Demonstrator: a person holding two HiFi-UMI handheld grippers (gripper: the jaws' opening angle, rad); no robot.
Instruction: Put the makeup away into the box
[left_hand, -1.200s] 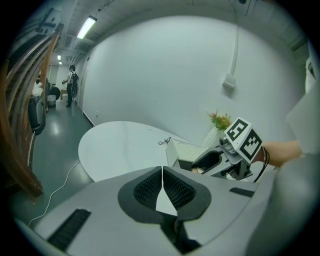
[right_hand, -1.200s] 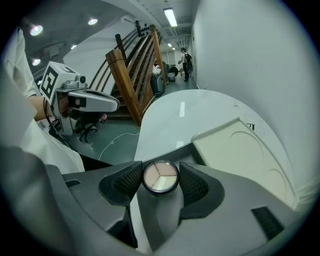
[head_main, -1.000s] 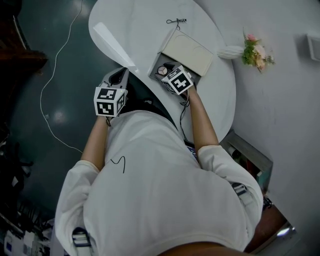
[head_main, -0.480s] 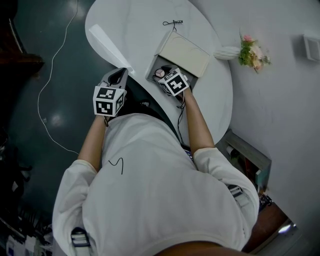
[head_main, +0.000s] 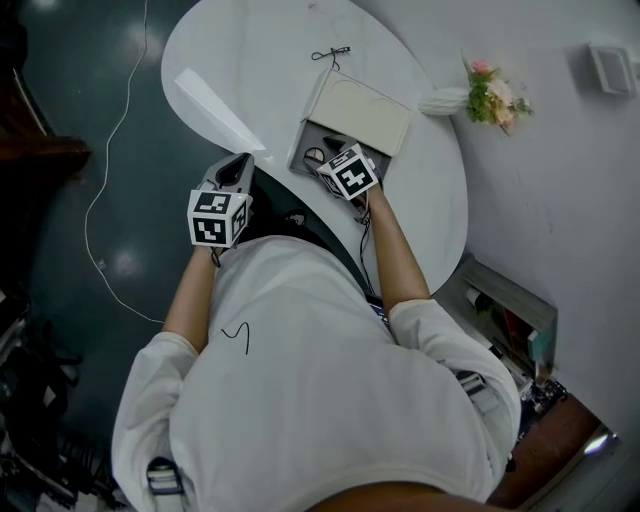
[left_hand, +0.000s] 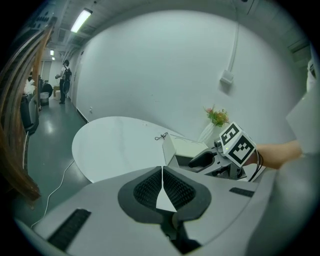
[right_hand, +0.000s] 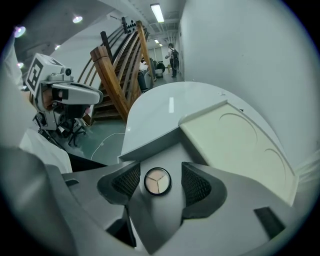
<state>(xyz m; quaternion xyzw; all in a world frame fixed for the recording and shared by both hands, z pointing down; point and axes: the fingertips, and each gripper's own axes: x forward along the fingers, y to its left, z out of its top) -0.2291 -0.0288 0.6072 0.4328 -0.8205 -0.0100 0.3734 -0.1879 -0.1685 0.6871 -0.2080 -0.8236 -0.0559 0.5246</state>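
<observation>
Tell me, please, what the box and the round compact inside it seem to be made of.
The box: probably moulded plastic or coated board, matte; cream lid with pressed-in curves, grey inside. The compact: likely plastic, dark rim; three matte beige wedges of powder or cream.

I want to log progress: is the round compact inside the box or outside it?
Inside. The compact lies flat on the box floor, within its walls, beside the open lid.

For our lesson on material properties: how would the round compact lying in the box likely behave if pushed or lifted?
The compact looks thin and low, so it is probably light. Lying flat on the box floor, it would likely slide rather than roll or tip. Its three exposed tinted segments suggest a top that could smudge or crack.
</observation>
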